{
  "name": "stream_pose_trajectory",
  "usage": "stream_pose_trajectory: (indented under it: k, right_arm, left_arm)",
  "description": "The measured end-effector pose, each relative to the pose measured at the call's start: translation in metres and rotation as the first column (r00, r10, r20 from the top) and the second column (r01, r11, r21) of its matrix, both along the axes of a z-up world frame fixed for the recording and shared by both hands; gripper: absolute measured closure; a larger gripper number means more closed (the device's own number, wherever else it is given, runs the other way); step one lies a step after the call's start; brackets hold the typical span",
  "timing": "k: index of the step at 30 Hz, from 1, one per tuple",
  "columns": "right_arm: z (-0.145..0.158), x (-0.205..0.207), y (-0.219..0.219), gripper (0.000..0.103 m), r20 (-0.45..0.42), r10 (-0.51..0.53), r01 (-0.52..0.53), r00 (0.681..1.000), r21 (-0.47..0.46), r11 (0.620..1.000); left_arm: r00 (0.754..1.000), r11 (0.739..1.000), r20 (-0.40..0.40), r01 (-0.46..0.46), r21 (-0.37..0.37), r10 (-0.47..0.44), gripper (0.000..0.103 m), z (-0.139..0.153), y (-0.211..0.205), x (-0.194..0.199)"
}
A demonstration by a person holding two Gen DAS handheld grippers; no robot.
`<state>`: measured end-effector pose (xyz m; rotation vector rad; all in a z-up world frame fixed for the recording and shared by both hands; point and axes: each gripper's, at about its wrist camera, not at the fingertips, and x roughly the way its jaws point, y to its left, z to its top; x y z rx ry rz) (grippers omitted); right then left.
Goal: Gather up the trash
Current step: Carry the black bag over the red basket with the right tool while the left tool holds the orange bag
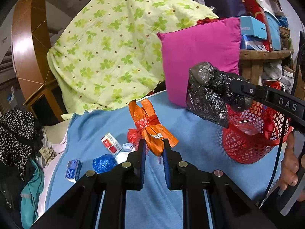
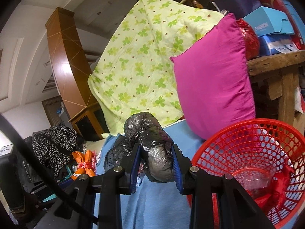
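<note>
My left gripper (image 1: pixel 154 145) is shut on an orange wrapped bundle (image 1: pixel 150 122) tied with red string, held above the blue sheet (image 1: pixel 190 139). The same orange bundle (image 2: pixel 84 164) shows low on the left in the right wrist view. My right gripper (image 2: pixel 156 152) is shut on a crumpled black plastic bag (image 2: pixel 150 143). In the left wrist view that black bag (image 1: pixel 209 93) hangs just above and left of the red mesh basket (image 1: pixel 246 145). The red basket (image 2: pixel 247 145) stands close on the right and holds a clear cup and red scraps.
Loose on the sheet lie a red-and-white box (image 1: pixel 111 143), a blue box (image 1: pixel 72 170), a blue foil ball (image 1: pixel 103 163) and a red bag scrap (image 1: pixel 133 136). A magenta pillow (image 1: pixel 200 61) and a green-patterned quilt (image 1: pixel 114 47) lean behind. A hand (image 1: pixel 289 169) grips the right tool.
</note>
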<state>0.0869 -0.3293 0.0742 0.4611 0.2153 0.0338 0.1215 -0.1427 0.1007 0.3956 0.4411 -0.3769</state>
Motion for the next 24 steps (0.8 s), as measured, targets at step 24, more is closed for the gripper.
stream_pose_trajectory:
  k: [24]
  right_arm:
    - [-0.004, -0.031, -0.049, 0.069, 0.021, -0.133, 0.132, 0.991, 0.047, 0.990]
  left_arm:
    - [0.995, 0.995, 0.012, 0.095, -0.005, -0.095, 0.085, 0.016, -0.049, -0.010]
